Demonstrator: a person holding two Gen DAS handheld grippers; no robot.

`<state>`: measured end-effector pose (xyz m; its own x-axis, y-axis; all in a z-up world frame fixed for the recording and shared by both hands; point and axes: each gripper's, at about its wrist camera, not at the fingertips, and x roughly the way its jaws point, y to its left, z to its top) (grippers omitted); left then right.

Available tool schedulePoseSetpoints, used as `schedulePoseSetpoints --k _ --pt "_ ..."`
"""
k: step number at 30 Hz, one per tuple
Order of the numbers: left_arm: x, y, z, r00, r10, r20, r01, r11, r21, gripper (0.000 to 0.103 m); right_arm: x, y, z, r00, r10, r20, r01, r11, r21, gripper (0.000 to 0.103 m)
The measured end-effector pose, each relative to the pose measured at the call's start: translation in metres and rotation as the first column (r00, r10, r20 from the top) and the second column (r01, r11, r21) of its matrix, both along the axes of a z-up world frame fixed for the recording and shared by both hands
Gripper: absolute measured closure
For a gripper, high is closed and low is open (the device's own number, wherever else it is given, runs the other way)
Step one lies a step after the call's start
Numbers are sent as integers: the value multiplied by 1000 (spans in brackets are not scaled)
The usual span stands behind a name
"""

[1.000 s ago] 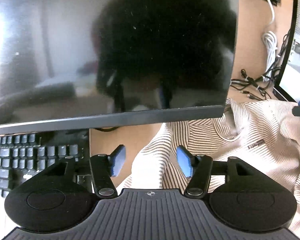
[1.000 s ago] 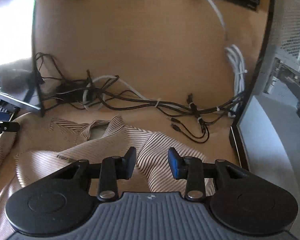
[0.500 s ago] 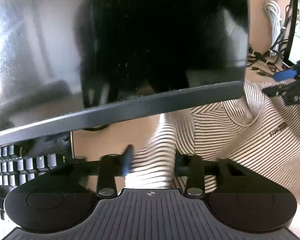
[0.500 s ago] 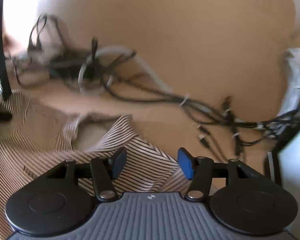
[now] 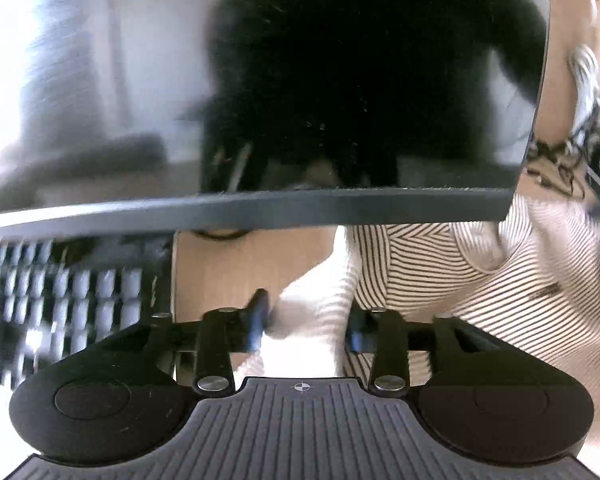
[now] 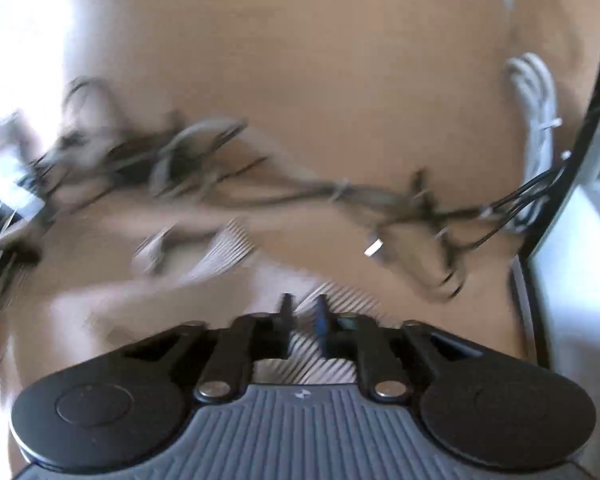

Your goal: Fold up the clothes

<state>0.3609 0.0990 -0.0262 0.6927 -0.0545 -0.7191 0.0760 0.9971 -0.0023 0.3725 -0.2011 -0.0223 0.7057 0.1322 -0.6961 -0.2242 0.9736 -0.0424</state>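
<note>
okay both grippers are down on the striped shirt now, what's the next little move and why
Probably close the left gripper. Its fingers stand apart with a white bunch of the brown-and-white striped shirt between them, while the right gripper looks nearly shut on striped cloth. The blur leaves that uncertain.

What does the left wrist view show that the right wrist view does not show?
Only the left wrist view shows the dark monitor, the keyboard below it, and the left claw with its fingers wide apart around a pale fold of the striped shirt. Only the right wrist view shows the tangle of cables, the white cord bundle, and the right claw closed narrowly on the shirt. Both views share the striped shirt and the wooden desk, with motion blur.
</note>
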Motion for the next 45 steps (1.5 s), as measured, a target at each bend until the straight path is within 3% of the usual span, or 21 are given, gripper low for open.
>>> schedulePoseSetpoints --k 2,5,9,11,13,17,18,19,20,23,25,27,29,33,34,35,40,42,45 --pt "-23 -5 10 1000 -5 23 6 999 -36 48 -27 7 -3 1000 23 -6 -23 1000 -4 66" --pt "-62 -27 16 994 -98 37 102 989 -111 40 -62 7 -8 998 29 -62 -25 998 58 55" --pt "-96 -43 -11 962 -265 -66 243 941 -234 34 -97 15 -27 992 39 -121 -34 999 41 47" --pt "-105 -49 -23 955 -285 -84 259 937 -235 32 -110 24 -28 989 55 -135 -54 998 12 44" --pt "-116 -50 -24 944 -314 -100 288 933 -216 33 -125 24 -25 986 60 -158 -58 998 19 44" --pt "-146 -41 -15 918 -365 -153 322 914 -246 33 -158 20 -23 974 97 -203 -99 995 0 44" --pt "-152 -39 -14 916 -368 -161 321 911 -257 33 -160 18 -21 972 93 -217 -94 996 6 46" --pt "-158 -36 -13 913 -371 -169 319 909 -269 33 -162 15 -15 971 81 -225 -79 997 18 55" --pt "-165 -34 -13 910 -374 -177 318 906 -280 32 -161 13 -7 973 72 -218 -66 997 33 65" --pt "-183 -27 -10 902 -383 -200 312 897 -313 31 -138 14 24 990 63 -125 -49 993 110 70" --pt "-178 -24 -8 916 -353 -189 281 903 -325 30 -105 22 37 991 91 -100 -69 976 208 70" --pt "-170 -19 1 947 -290 -136 246 930 -272 27 -66 37 36 987 126 -104 -94 960 264 69" --pt "-161 -13 11 970 -230 -77 210 956 -207 26 -32 54 22 984 131 -122 -98 964 246 69" --pt "-132 -6 26 989 -145 27 147 987 -63 16 5 76 -13 973 129 -192 -88 974 208 69" --pt "-123 -5 27 990 -136 37 137 990 -39 14 7 80 -19 967 139 -213 -88 968 234 75" --pt "-113 -5 26 990 -133 37 134 991 -22 14 7 82 -20 962 158 -224 -94 959 269 99" --pt "-82 -1 16 990 -138 17 138 990 -13 11 5 76 43 979 198 -36 -171 912 373 100" --pt "-73 -1 11 989 -148 1 148 989 -13 11 11 77 56 977 213 2 -202 921 332 100" --pt "-59 -6 -2 988 -147 -35 148 989 16 17 17 77 48 982 187 4 -183 961 208 97"
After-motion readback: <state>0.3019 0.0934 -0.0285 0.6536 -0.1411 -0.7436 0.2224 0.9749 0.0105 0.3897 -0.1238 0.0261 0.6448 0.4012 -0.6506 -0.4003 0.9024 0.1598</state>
